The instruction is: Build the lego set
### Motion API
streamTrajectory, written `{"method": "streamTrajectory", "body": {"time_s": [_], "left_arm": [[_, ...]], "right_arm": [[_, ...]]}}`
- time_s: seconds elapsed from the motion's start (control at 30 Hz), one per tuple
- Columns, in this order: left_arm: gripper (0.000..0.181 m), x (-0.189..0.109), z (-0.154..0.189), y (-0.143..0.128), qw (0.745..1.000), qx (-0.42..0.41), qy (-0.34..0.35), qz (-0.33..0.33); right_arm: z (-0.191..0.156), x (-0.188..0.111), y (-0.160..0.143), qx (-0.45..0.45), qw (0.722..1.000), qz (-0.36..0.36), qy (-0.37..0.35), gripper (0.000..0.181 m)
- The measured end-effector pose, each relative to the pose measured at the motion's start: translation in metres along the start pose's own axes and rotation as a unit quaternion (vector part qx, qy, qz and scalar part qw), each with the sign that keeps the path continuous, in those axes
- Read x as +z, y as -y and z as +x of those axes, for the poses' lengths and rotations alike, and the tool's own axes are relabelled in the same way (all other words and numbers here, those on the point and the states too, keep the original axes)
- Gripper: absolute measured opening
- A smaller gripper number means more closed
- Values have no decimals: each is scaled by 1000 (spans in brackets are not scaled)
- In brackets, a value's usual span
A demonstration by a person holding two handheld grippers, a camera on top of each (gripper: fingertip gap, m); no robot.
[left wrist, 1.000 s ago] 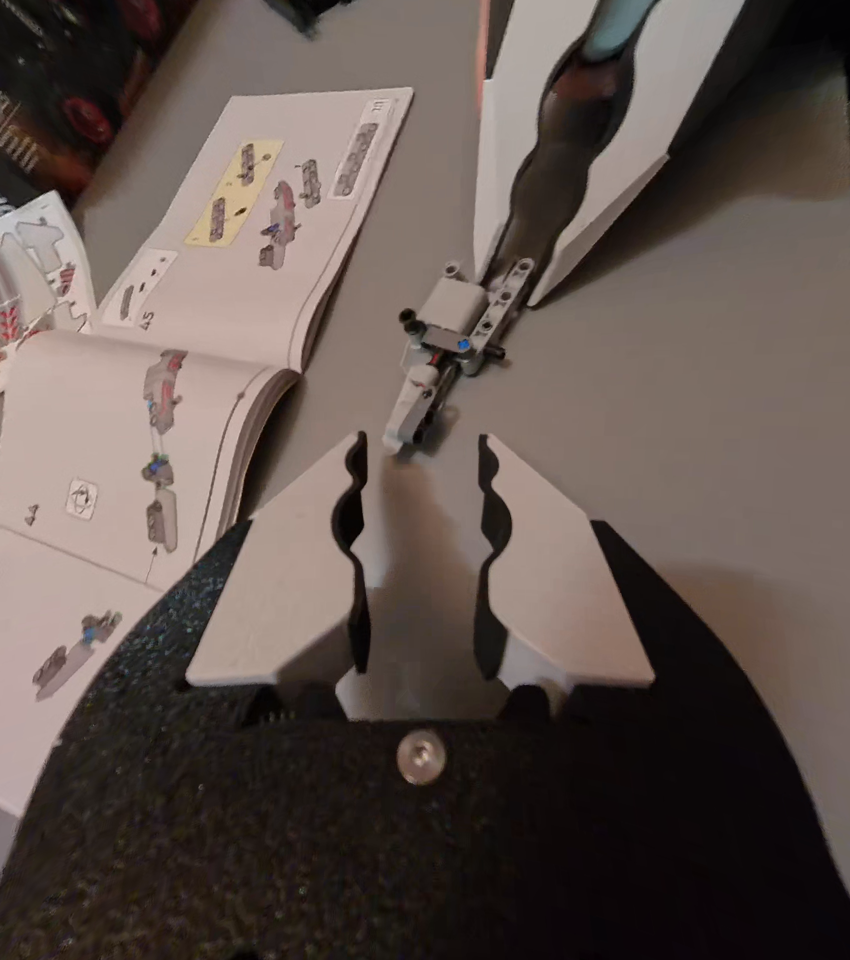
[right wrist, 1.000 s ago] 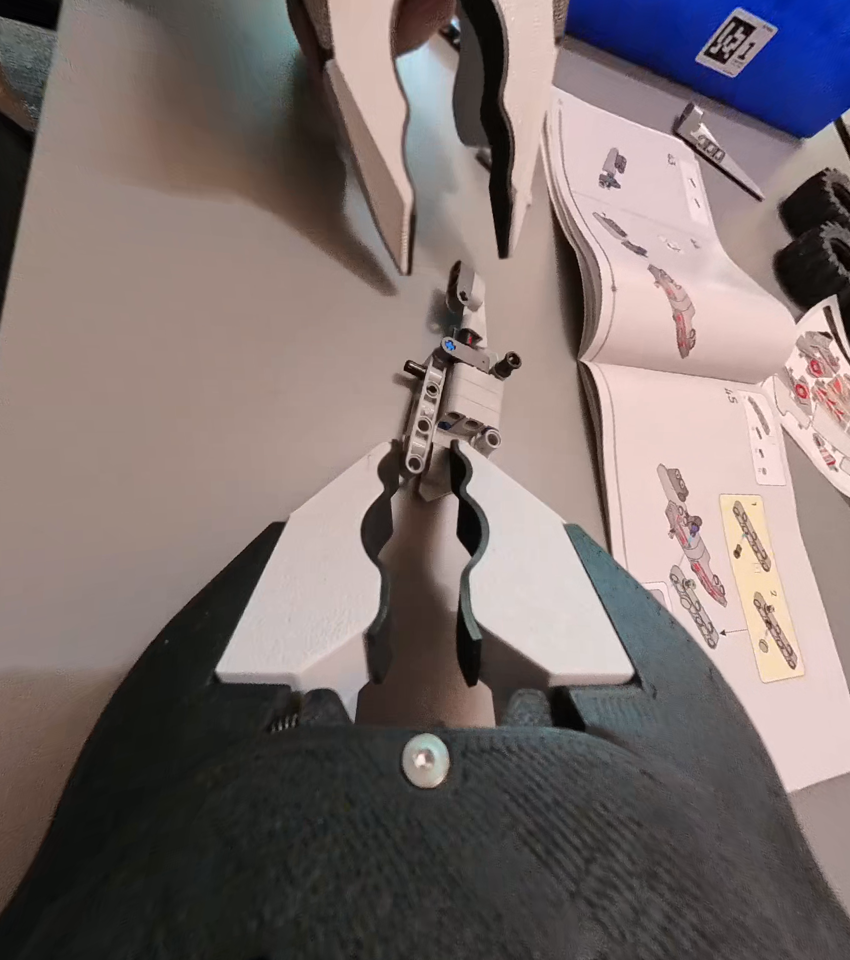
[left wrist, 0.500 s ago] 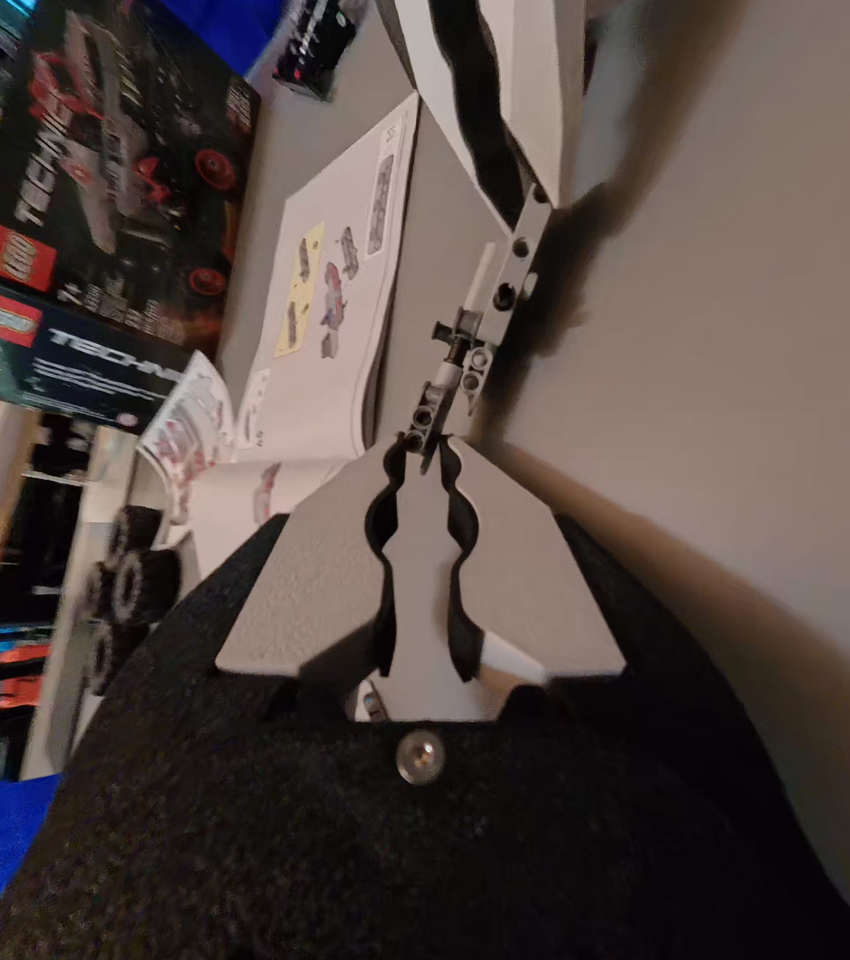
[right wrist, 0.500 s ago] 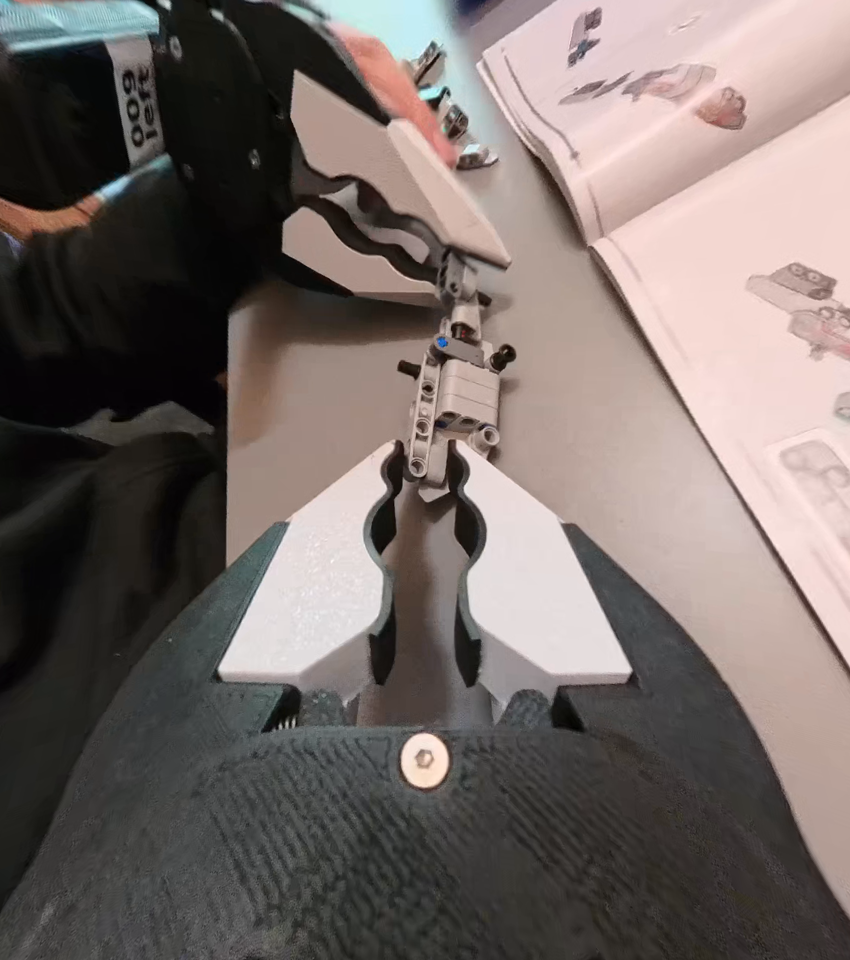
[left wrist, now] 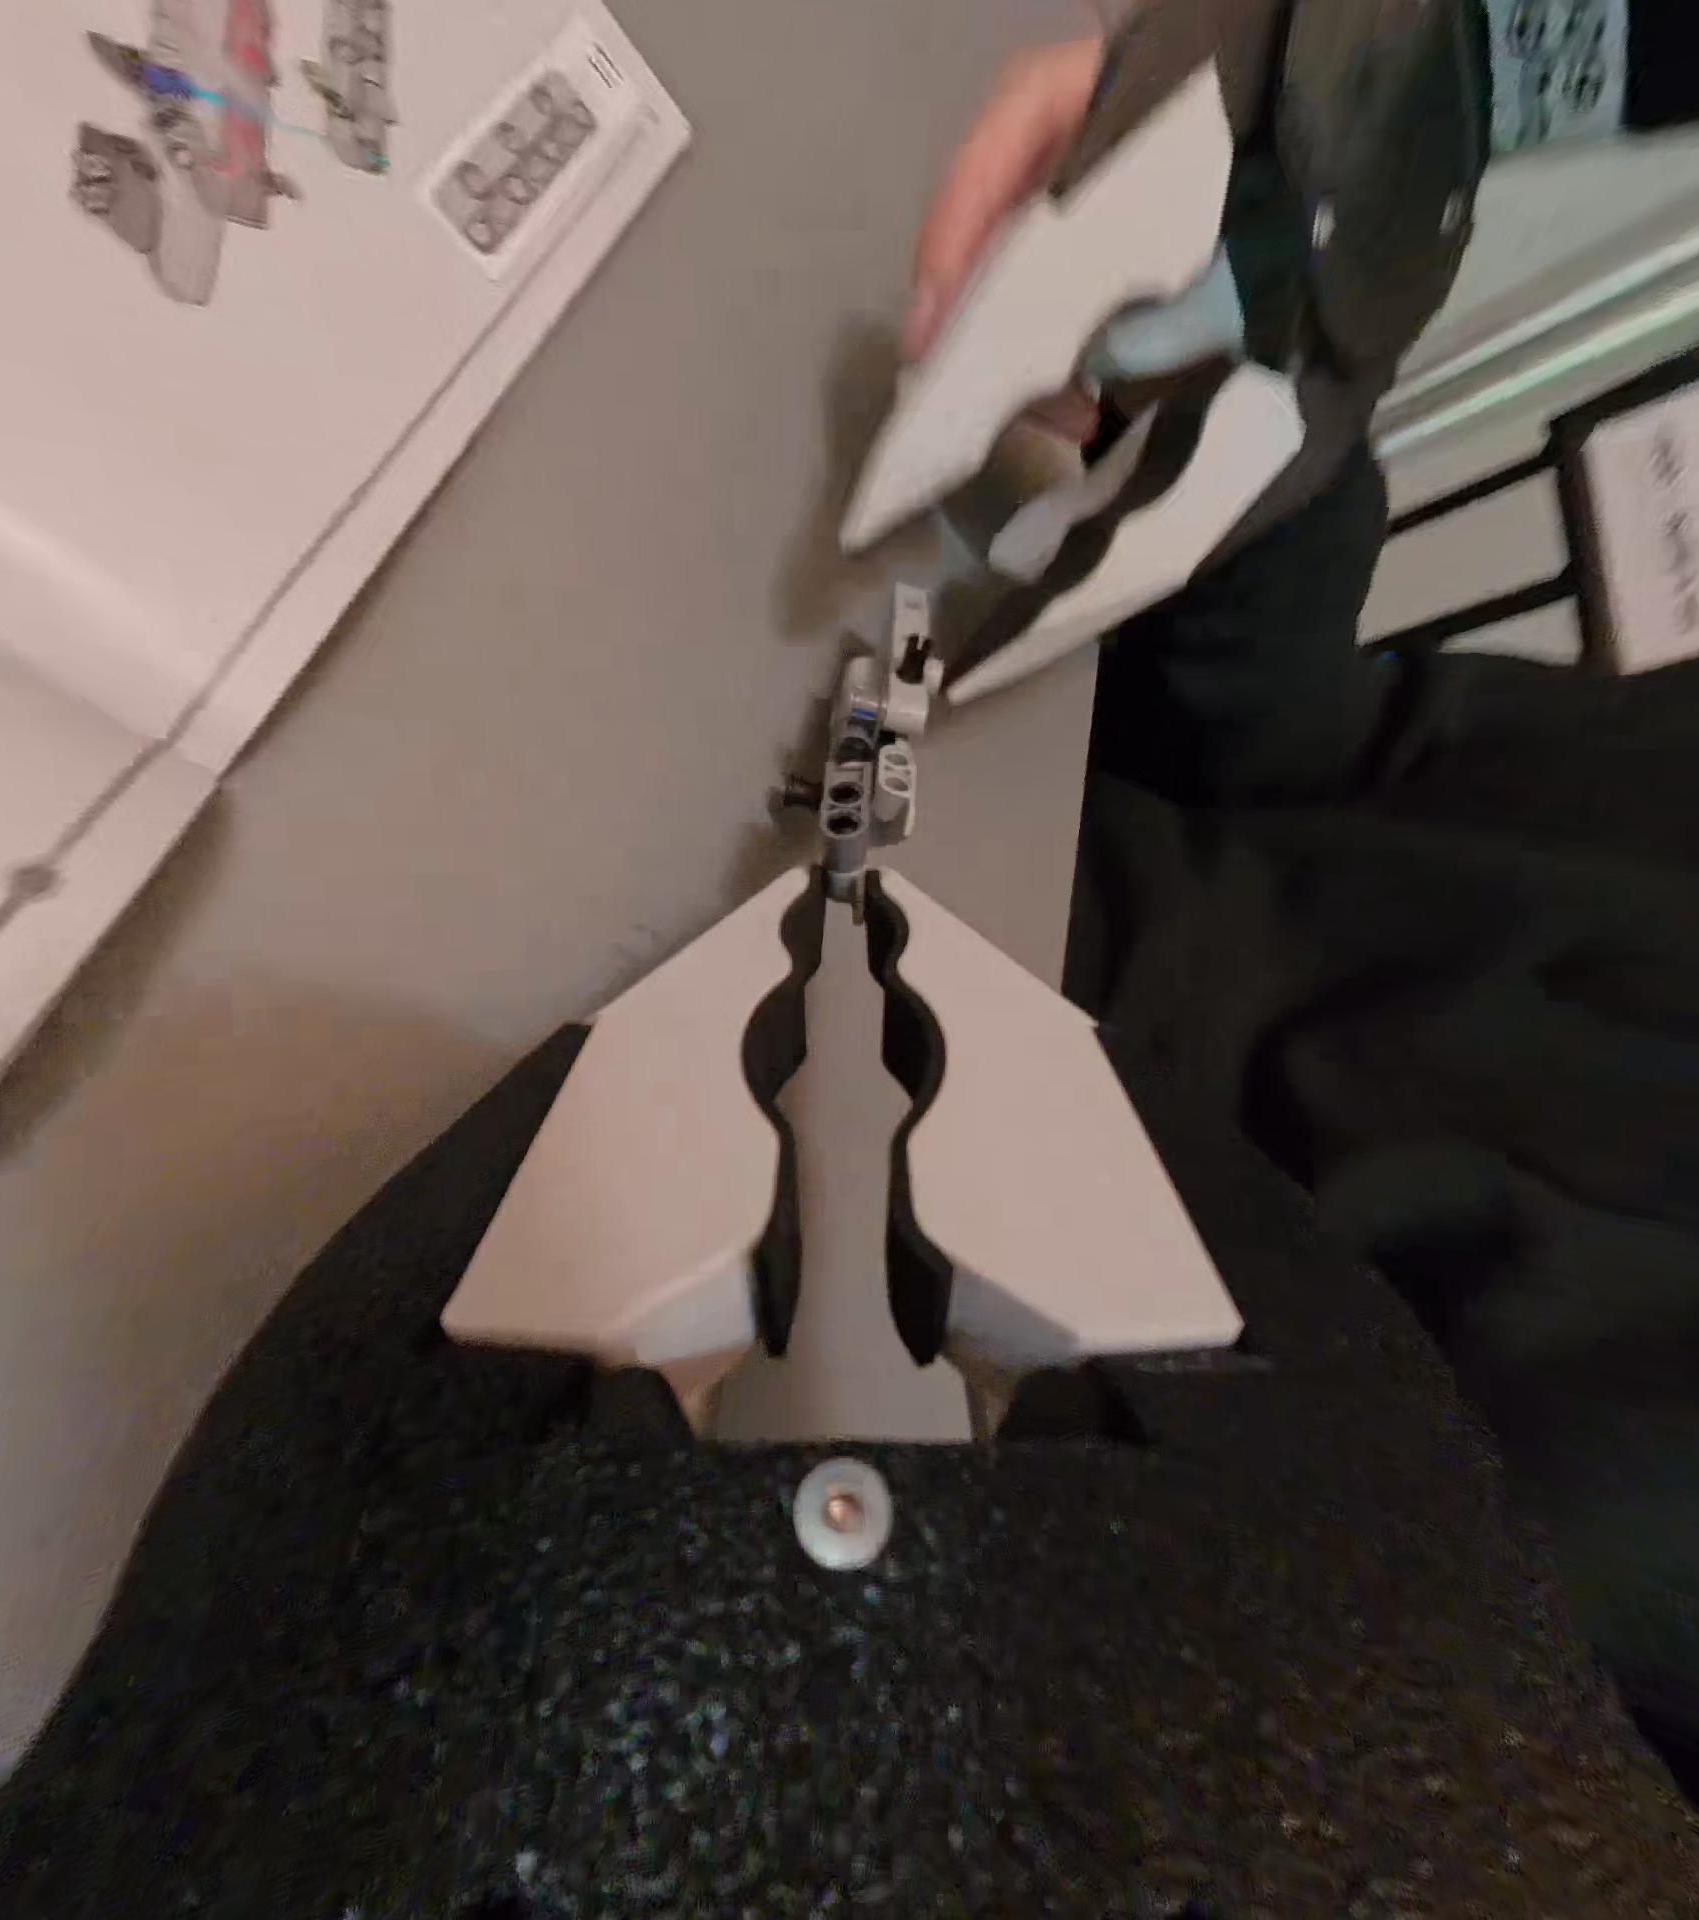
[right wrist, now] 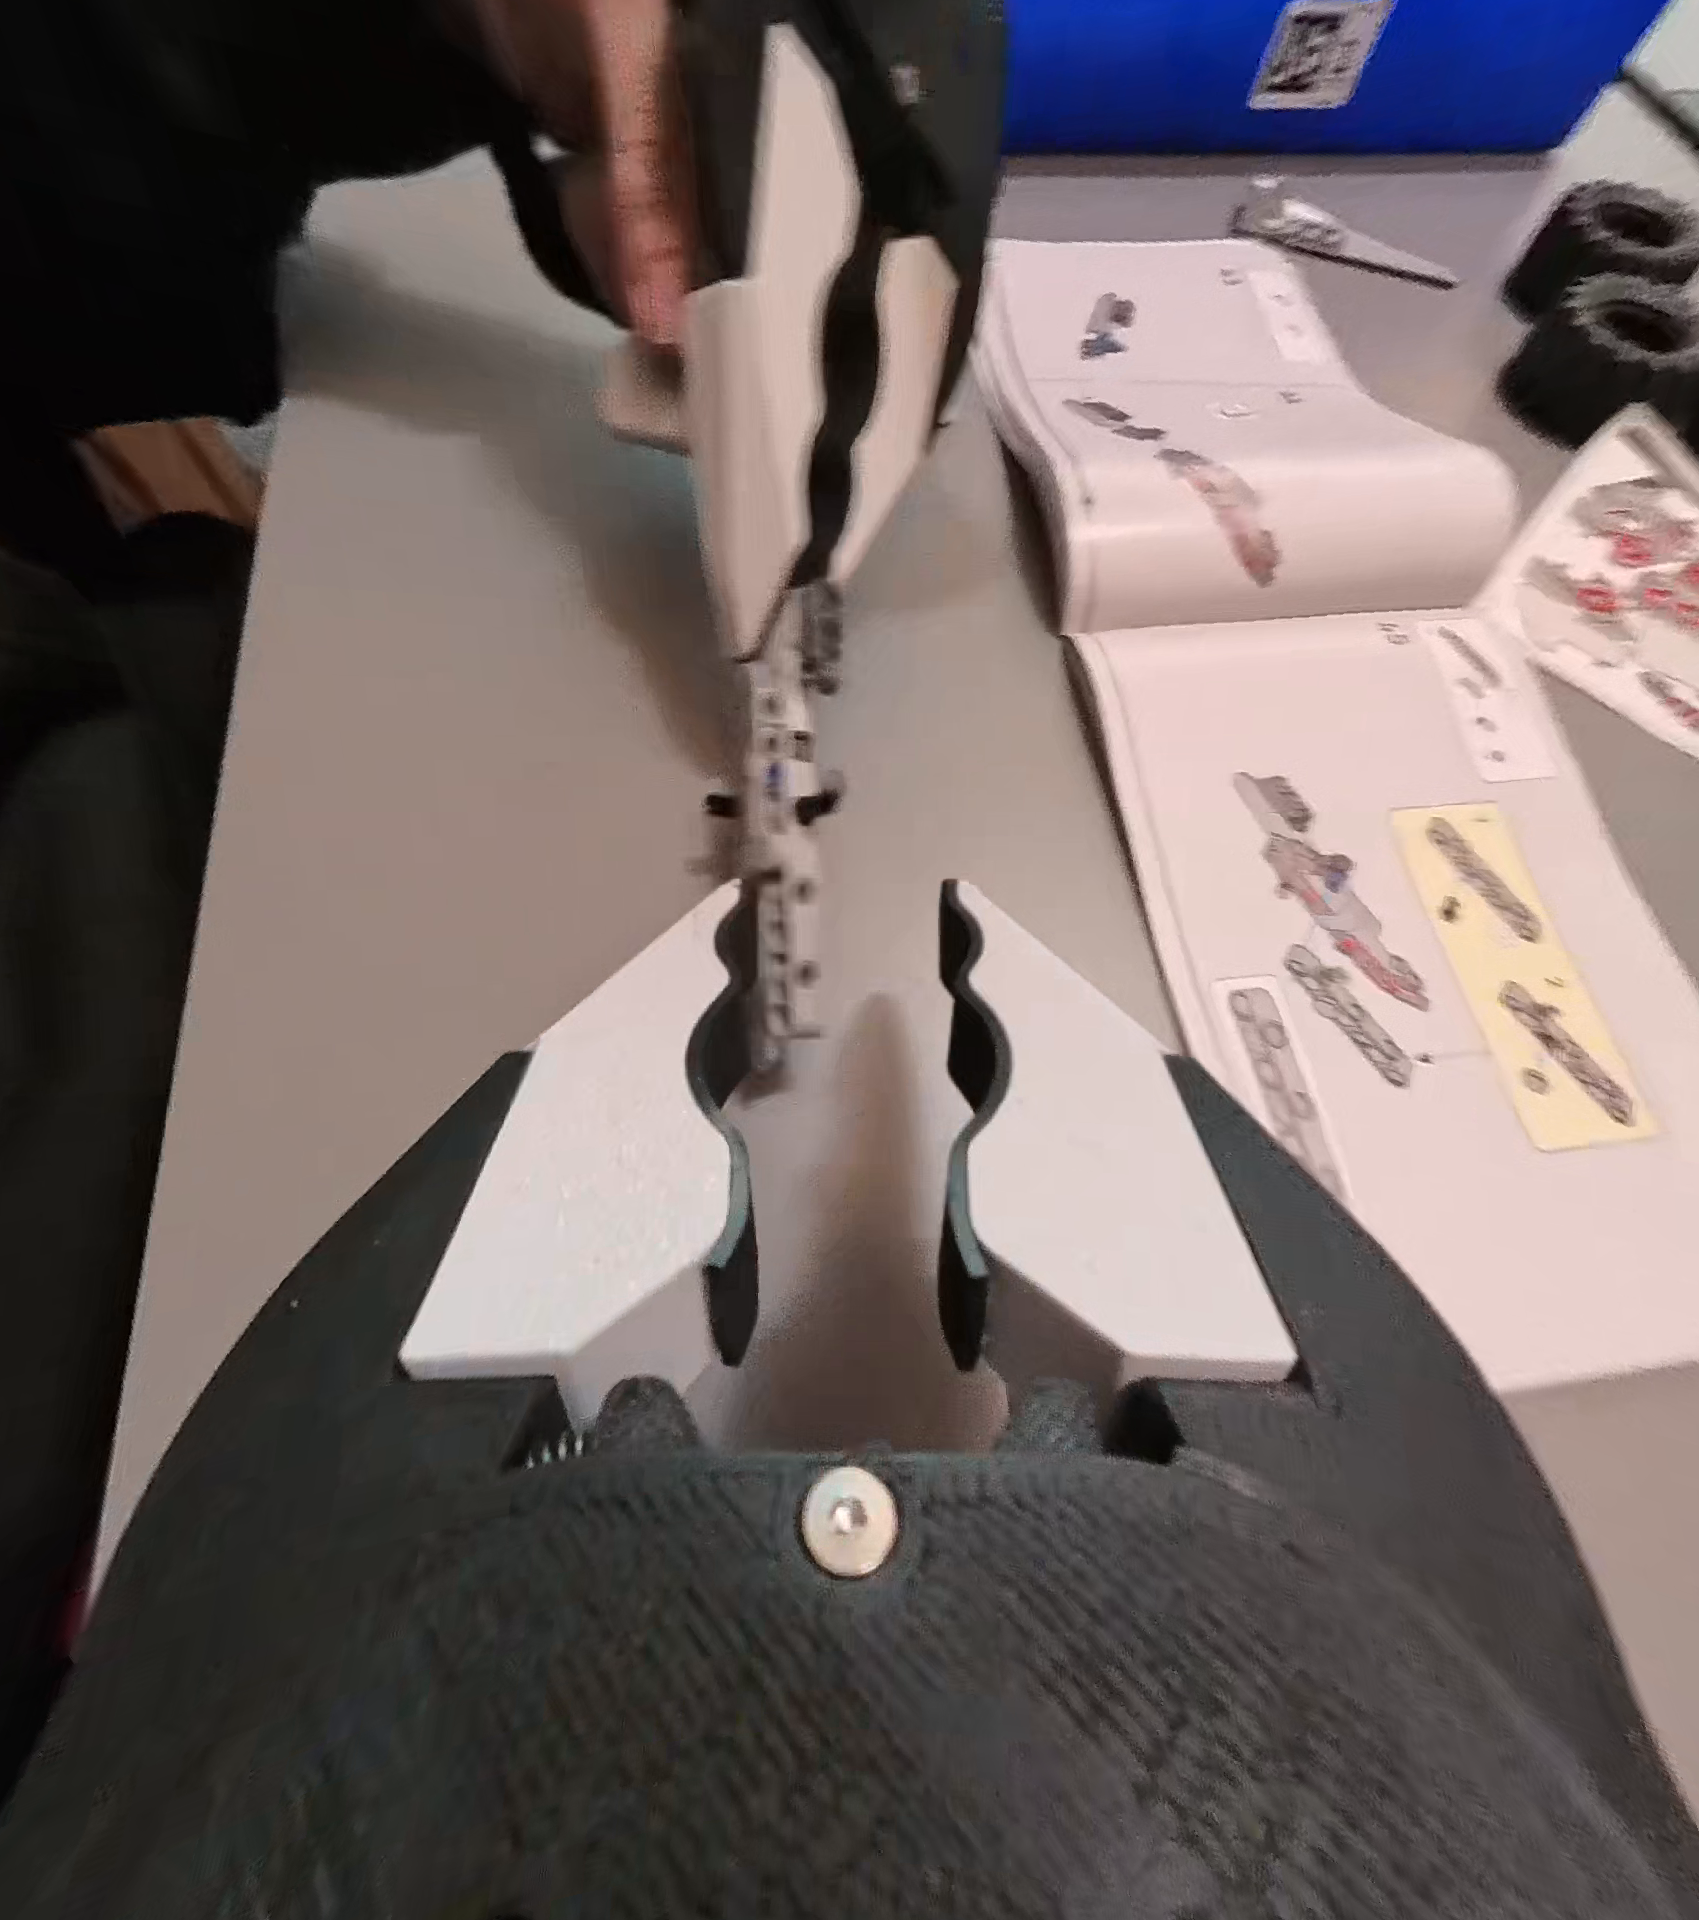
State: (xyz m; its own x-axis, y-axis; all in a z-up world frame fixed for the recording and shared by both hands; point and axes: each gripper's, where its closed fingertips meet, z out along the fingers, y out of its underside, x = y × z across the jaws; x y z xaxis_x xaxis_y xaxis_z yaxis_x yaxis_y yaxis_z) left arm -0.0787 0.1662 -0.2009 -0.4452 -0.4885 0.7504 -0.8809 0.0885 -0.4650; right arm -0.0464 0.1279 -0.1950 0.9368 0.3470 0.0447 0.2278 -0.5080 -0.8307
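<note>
A small grey Lego Technic assembly [left wrist: 871, 748] with black pins and a blue pin is held above the grey table [left wrist: 512, 727]. My left gripper [left wrist: 843, 883] is shut on its near end. In the right wrist view the left gripper [right wrist: 793, 592] comes down from above, pinching the far end of the assembly [right wrist: 777, 831]. My right gripper [right wrist: 843, 894] is open; the assembly's near end lies between its jaws, close to the left finger [right wrist: 616, 1122]. In the left wrist view one right gripper finger [left wrist: 1011, 395] shows just beyond the assembly.
An open instruction booklet [right wrist: 1344, 831] lies to the right of the grippers, also in the left wrist view [left wrist: 201, 364]. Beyond it are a sticker sheet [right wrist: 1676, 623], black tyres [right wrist: 1634, 312], a loose grey piece [right wrist: 1323, 229] and a blue box [right wrist: 1292, 73]. The table edge [left wrist: 1084, 831] runs beside the assembly. Left tips to right tips: about 6 centimeters. My left gripper's tips are some 30 centimeters from the loose grey piece [right wrist: 1323, 229].
My left gripper closed on the end of the assembly. My right gripper, which gripped the other end, has opened. Both grippers have turned.
</note>
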Motion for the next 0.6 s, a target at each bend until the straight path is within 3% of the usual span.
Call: {"method": "streamTrajectory", "body": {"time_s": [0.1, 0.2, 0.4, 0.5, 0.6], "left_arm": [[5, -2, -7, 12, 997, -61, -14, 47], [15, -6, -5, 12, 997, -46, -16, 57], [25, -29, -16, 1, 985, 107, 136, 25], [25, -44, -16, 33, 948, 212, 224, 72], [25, -47, -20, 61, 916, 274, 284, 79]], "right_arm": [[-2, 7, -10, 4, 1000, -23, 11, 21], [3, 8, -11, 30, 999, -15, 14, 16], [3, 7, -24, 23, 998, -44, 48, 26], [12, 2, -27, 15, 997, -59, 40, 33], [20, -11, -29, 15, 997, -69, 25, 33]]}}
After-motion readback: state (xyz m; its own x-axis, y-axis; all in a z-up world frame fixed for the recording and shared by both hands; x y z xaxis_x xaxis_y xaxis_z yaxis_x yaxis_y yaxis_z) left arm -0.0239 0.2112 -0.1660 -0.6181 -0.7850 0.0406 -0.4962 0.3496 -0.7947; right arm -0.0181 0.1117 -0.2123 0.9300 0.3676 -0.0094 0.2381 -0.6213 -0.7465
